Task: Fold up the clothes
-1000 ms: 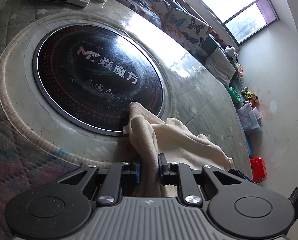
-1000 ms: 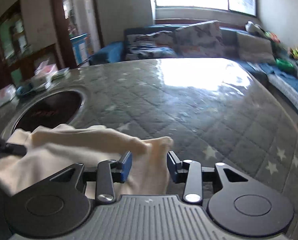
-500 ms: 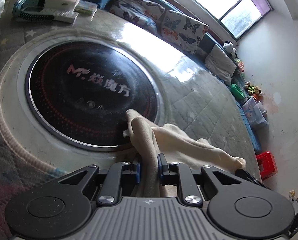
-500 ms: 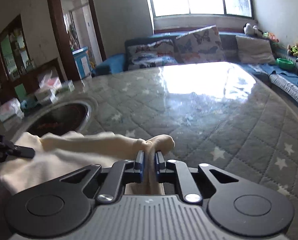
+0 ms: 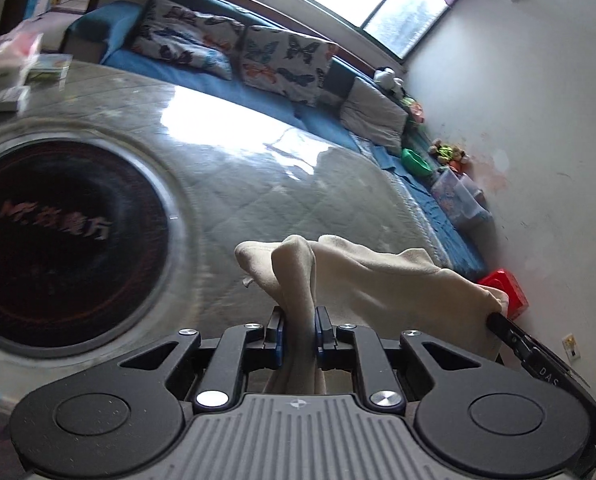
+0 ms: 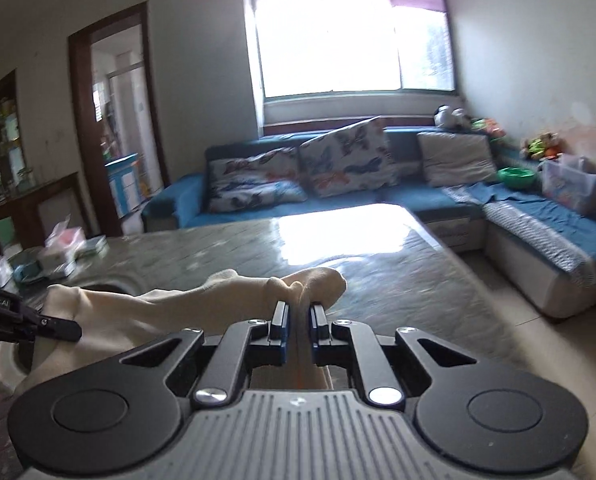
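A cream garment [image 5: 377, 280] hangs stretched between both grippers above the quilted table [image 5: 282, 200]. My left gripper [image 5: 298, 326] is shut on one bunched edge of it, the cloth rising in a fold between the blue pads. In the right wrist view the same cream garment [image 6: 186, 304] runs off to the left, and my right gripper [image 6: 298, 322] is shut on its other edge. Each gripper shows in the other's view: the right one [image 5: 513, 336] at the lower right, the left one [image 6: 30, 324] at the far left. The garment's lower part is hidden behind the gripper bodies.
A round black induction cooktop [image 5: 58, 240] is set into the table at the left. Boxes and packets [image 6: 58, 256] lie at the table's far left edge. A blue sofa with butterfly cushions [image 6: 337, 164] lines the window wall, and a red stool [image 5: 505, 292] stands on the floor.
The right gripper closed on the garment's edge. Both grippers then rose and tilted up, lifting the garment off the table and off the cooktop's rim.
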A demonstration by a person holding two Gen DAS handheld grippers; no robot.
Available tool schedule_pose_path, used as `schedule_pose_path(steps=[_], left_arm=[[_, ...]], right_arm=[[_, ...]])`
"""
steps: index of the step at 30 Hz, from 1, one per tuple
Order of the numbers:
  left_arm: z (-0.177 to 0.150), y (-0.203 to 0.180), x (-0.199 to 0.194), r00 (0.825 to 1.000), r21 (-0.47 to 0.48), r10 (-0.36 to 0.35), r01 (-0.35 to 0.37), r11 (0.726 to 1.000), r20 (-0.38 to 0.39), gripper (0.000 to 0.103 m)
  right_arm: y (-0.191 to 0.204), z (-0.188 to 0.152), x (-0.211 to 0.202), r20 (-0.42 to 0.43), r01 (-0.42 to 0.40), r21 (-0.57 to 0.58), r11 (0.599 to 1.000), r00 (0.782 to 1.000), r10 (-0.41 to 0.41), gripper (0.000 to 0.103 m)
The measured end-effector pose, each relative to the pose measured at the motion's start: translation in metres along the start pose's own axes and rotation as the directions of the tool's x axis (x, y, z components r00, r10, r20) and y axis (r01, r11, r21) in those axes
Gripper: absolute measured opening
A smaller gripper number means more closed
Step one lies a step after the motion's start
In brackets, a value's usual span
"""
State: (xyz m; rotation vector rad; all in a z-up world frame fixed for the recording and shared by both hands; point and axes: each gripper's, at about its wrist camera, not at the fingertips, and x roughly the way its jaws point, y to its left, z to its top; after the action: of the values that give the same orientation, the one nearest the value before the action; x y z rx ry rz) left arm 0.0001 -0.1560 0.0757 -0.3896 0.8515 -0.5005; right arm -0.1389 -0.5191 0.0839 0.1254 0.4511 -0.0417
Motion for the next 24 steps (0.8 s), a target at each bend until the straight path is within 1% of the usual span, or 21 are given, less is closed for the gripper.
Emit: schedule_pose_path(steps=[7,11,17,20,24], left_arm=[[0.004,-0.04,0.035,0.998,0.064,-0.041,0.044,0.997,-0.048,0.015],[0.004,-0.057,0.059,0.995,0.093,-0.048,0.056,0.994,-0.091,0.015],[-0.001,-0.07,0.092,0.988,0.127,-0.023,0.043,0.991,-0.151,0.015],[-0.003,-0.067,0.108,0.982,0.116,-0.003,0.026,0.993,-0.191,0.016],[-0.005,-0.056,0.122,0.975,0.1,0.018,0.005,0.995,-0.223,0.016]], right_arm=[[-0.04,0.007,-0.017,0.033,0.09,0.025,0.996,0.995,-0.091,0.009],[-0.06,0.005,-0.016,0.017,0.139,0.057,0.989,0.99,-0.141,0.009],[-0.087,-0.009,0.002,-0.045,0.211,0.097,0.973,0.977,-0.207,0.01],[-0.096,-0.018,0.018,-0.095,0.232,0.112,0.966,0.97,-0.222,0.01],[-0.106,-0.029,0.037,-0.153,0.258,0.123,0.958,0.959,-0.239,0.01]])
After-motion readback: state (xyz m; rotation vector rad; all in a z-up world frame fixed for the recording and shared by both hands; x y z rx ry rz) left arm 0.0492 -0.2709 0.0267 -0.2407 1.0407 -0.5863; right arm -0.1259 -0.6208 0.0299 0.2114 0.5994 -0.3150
